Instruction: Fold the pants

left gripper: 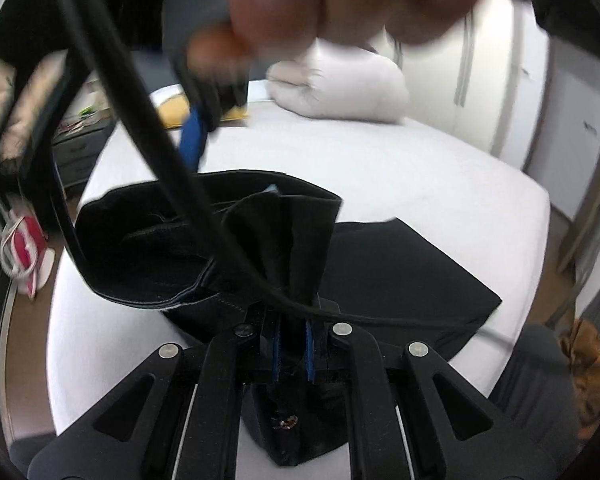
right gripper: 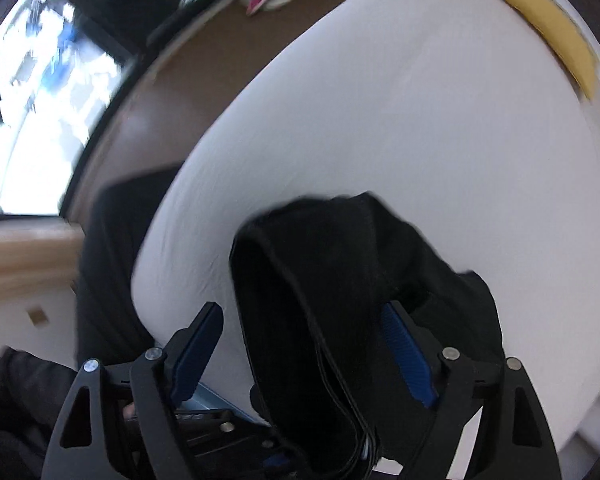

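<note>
The left tool [left gripper: 291, 354] is clamped on a bunched fold of the black pants [left gripper: 204, 248], its blue pads pinched nearly together with the cloth fanning up out of them. That tight hold looks meant to keep one end of the garment lifted while the rest is laid over. A black cable [left gripper: 148, 120] hangs across the left wrist view and trails over the fabric; it seems to belong to the rig, not the task.

The right tool [right gripper: 308, 354] stands wide apart, with a thick roll of the pants lying between its blue pads [right gripper: 406, 354] but not gripped. Judging by this, it is either about to close on that layer or has nothing to hold.

The pants lie near the front edge of the bed [left gripper: 440, 184], part flat on the white sheet, part raised. Toward the far edge sit a white duvet bundle [left gripper: 340, 88] and a yellow cushion [right gripper: 548, 56], well apart from the garment.
</note>
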Available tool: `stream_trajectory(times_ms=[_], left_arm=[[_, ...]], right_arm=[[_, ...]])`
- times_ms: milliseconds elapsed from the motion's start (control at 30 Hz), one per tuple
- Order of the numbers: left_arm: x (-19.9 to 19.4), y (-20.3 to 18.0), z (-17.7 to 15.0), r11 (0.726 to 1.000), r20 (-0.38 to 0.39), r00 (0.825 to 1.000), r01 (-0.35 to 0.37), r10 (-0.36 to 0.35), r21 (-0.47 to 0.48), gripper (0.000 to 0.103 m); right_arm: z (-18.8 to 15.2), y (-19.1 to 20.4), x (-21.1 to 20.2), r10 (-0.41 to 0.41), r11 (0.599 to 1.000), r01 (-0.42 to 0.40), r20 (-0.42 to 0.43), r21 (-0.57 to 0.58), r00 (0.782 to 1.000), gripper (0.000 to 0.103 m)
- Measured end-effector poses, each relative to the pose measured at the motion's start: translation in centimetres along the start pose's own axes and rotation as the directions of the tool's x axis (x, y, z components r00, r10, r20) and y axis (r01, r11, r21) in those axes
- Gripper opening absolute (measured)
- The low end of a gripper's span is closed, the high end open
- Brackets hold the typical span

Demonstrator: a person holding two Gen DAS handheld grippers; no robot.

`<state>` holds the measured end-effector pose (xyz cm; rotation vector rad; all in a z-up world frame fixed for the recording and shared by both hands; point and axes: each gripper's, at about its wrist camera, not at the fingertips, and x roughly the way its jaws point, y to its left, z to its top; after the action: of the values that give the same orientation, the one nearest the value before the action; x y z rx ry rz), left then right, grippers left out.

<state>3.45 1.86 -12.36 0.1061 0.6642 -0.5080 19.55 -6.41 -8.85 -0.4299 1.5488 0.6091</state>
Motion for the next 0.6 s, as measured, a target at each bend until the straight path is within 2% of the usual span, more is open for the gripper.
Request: stream_trajectory(times_ms=[100,167,267,333,400,500,600], left_arm=[[2.5,-3.5,0.7,0.995,-0.04,0.999,0.026,-0.023,0.098,0.007],[4.3,-6.7,0.9,0.979,-0.071,0.997,0.054,-0.041,0.195,0.006],[6.2,-11.1,0.1,0.943,-0.11,0.991,0.104,-0.073,0.316,0.006],[7.1,-13.3,-1.1,0.922,-0.134,0.987,0.127,-0.083,0.365,0.006],[8.0,-14.6,-1.7,0.913,-0.165,0.983,0.141,-0.083,0.383,0.006],[9.1,-15.7,-2.8,0.902,-0.179,0.982,0.133,-0.063,0.411,0.006],[9.0,-16.3,-2.8,0.897,-0.152,0.988,0.099,-0.037,0.43,0.006]], right_arm=[[-2.6,-5.9,-3.4,0.083,0.989,-0.096,0.112,0.114,0.99,0.084],[-5.4,-10.9,-4.3,0.113,0.967,-0.148,0.173,0.207,0.978,0.084],[-10.2,-17.5,-3.4,0.141,0.918,-0.22,0.247,0.331,0.959,0.084],[-13.6,-20.8,-2.0,0.173,0.877,-0.284,0.296,0.388,0.939,0.084],[-17.5,-23.9,0.1,0.172,0.831,-0.315,0.326,0.459,0.93,0.084],[-22.7,-27.0,2.6,0.197,0.746,-0.411,0.415,0.525,0.888,0.084],[-27.1,-28.1,5.0,0.233,0.65,-0.518,0.503,0.556,0.832,0.084]])
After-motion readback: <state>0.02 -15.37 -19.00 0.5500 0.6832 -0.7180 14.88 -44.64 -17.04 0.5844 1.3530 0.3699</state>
